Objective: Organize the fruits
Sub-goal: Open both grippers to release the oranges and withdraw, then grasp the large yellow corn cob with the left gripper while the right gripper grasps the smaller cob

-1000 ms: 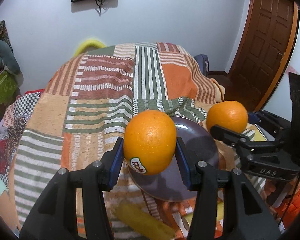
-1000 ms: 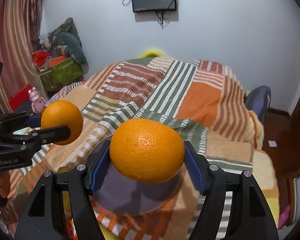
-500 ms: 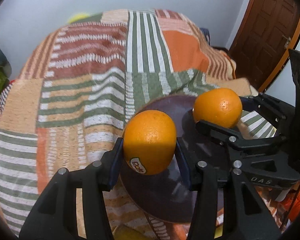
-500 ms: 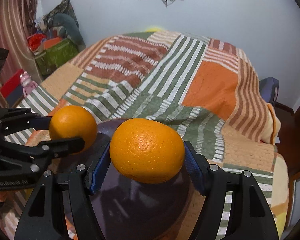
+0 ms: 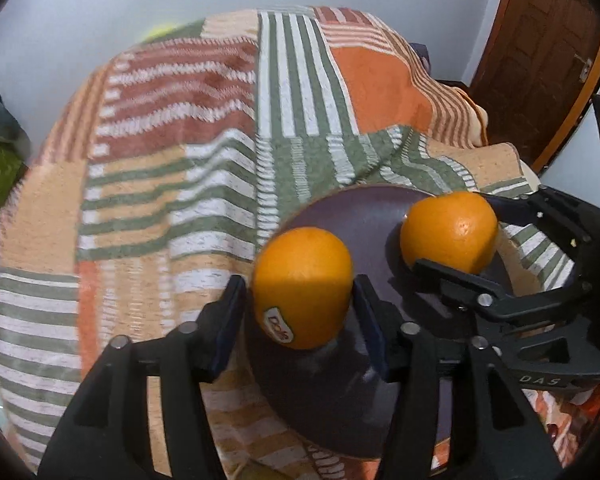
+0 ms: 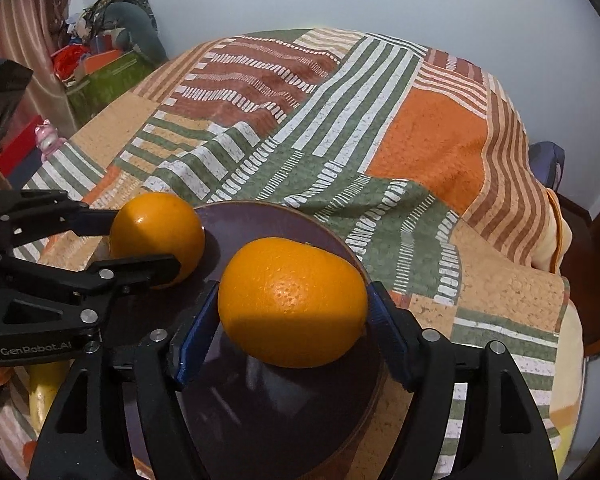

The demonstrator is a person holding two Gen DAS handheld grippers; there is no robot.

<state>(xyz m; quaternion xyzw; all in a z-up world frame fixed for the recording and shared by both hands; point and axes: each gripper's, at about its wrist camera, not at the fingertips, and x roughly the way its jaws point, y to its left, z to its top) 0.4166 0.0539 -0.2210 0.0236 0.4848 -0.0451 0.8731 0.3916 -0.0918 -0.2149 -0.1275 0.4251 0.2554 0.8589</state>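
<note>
My left gripper (image 5: 300, 300) is shut on an orange with a sticker (image 5: 302, 280), held just above the left part of a dark purple plate (image 5: 352, 216). My right gripper (image 6: 294, 316) is shut on a second orange (image 6: 292, 300), held over the same plate (image 6: 260, 216). In the left wrist view the right gripper's orange (image 5: 450, 232) hangs over the plate's right side. In the right wrist view the left gripper's orange (image 6: 156, 232) is at the plate's left rim.
The plate lies on a striped patchwork blanket (image 5: 160, 168) over a bed. A yellow fruit, maybe a banana (image 6: 44, 392), lies near the plate's near-left side. A brown door (image 5: 540, 60) stands at right; boxes and clutter (image 6: 100, 64) at left.
Both grippers have come down and forward with their oranges, from above the bed to close over the plate. Both stay shut.
</note>
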